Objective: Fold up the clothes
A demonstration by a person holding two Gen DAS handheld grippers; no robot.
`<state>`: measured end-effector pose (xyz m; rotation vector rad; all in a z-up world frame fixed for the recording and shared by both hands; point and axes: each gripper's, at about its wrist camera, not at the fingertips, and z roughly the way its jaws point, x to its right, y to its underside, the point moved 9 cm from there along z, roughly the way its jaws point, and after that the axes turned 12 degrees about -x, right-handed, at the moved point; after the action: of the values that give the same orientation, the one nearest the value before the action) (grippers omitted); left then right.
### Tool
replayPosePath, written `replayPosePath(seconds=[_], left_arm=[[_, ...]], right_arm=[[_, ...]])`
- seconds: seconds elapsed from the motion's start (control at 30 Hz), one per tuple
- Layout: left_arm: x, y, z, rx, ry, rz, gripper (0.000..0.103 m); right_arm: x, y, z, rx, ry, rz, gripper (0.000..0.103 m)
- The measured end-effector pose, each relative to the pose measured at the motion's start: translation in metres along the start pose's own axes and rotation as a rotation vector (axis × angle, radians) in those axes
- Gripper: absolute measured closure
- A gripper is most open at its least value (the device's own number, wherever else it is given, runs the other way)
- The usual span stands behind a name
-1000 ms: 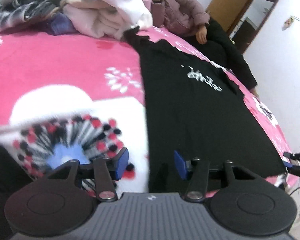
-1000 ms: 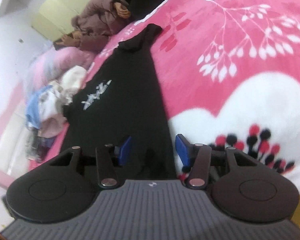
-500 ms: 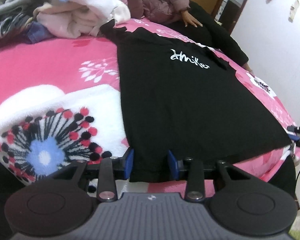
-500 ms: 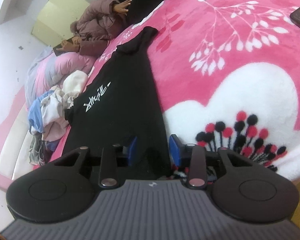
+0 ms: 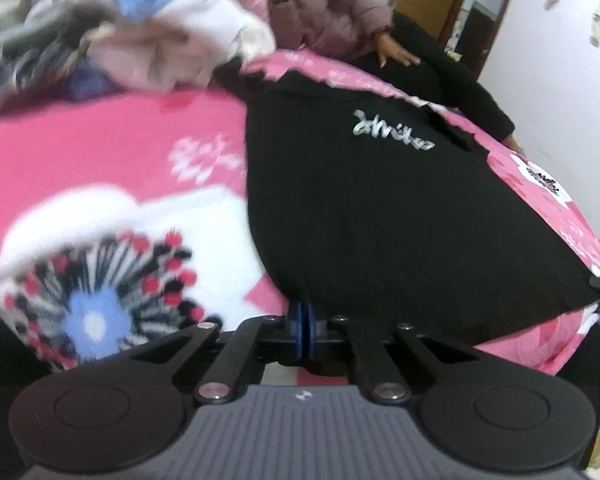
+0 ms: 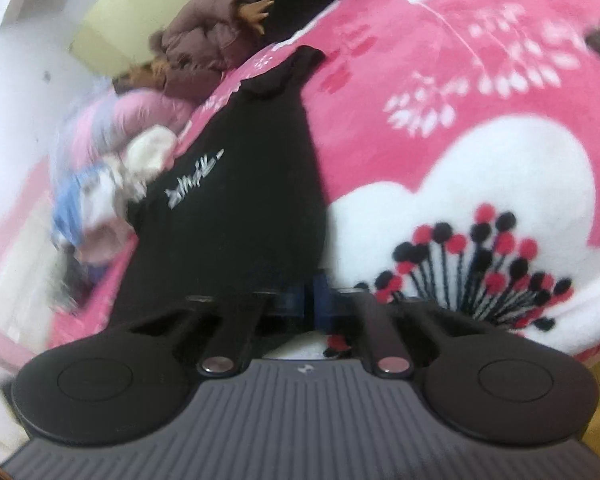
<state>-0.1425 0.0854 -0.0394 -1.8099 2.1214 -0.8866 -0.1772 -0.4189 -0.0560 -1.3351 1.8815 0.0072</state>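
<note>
In your left wrist view, your left tongs [image 5: 303, 320] are clenched on the near hem of the black T-shirt [image 5: 380, 216], which lies spread on the pink floral blanket [image 5: 112, 152] with a clothes pile [image 5: 132, 32] far left. In your right wrist view, your right tongs [image 6: 309, 298] pinch the shirt's near right corner.

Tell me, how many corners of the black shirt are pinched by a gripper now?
2. The left gripper pinches one hem corner of the black shirt; the right gripper pinches the other.
</note>
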Motion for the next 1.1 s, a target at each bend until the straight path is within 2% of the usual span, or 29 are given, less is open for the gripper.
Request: replayPosePath(seconds=[0.13, 0.2, 0.4, 0.47, 0.57, 0.63, 0.73, 0.83, 0.97, 1.0, 1.1], left_arm=[[0.003, -0.007, -0.032, 0.054, 0.014, 0.0, 0.1], [0.002, -0.005, -0.039, 0.055, 0.011, 0.005, 0.1], [-0.007, 0.01, -0.031, -0.031, 0.001, 0.001, 0.1], [-0.008, 0.012, -0.029, -0.041, -0.012, 0.019, 0.1], [-0.01, 0.02, -0.012, -0.092, -0.024, 0.038, 0.1], [-0.012, 0.026, -0.001, -0.132, -0.032, 0.048, 0.098], [-0.015, 0.03, 0.003, -0.155, -0.025, 0.067, 0.086], [-0.023, 0.028, -0.01, -0.15, -0.016, 0.056, 0.073], [-0.034, 0.002, -0.027, -0.095, -0.006, 0.028, 0.063], [-0.034, -0.009, -0.029, -0.068, -0.008, 0.034, 0.059], [-0.03, -0.054, -0.025, 0.004, 0.0, 0.082, 0.056]], right_arm=[[-0.02, -0.004, -0.032, 0.112, -0.02, -0.05, 0.101], [-0.024, 0.0, -0.045, 0.137, -0.033, -0.061, 0.101], [-0.006, 0.021, -0.036, 0.084, 0.0, 0.003, 0.101], [-0.007, 0.022, -0.042, 0.1, -0.006, 0.001, 0.101], [0.0, 0.026, -0.036, 0.075, 0.032, -0.01, 0.101], [0.007, 0.03, -0.023, 0.027, 0.097, -0.02, 0.099], [0.012, 0.033, -0.019, 0.018, 0.12, -0.001, 0.093], [0.014, 0.033, -0.036, 0.054, 0.177, 0.003, 0.076], [0.016, 0.022, -0.061, 0.125, 0.237, 0.021, 0.075], [0.013, 0.015, -0.063, 0.141, 0.245, 0.016, 0.075], [-0.013, -0.014, -0.052, 0.168, 0.223, -0.039, 0.075]])
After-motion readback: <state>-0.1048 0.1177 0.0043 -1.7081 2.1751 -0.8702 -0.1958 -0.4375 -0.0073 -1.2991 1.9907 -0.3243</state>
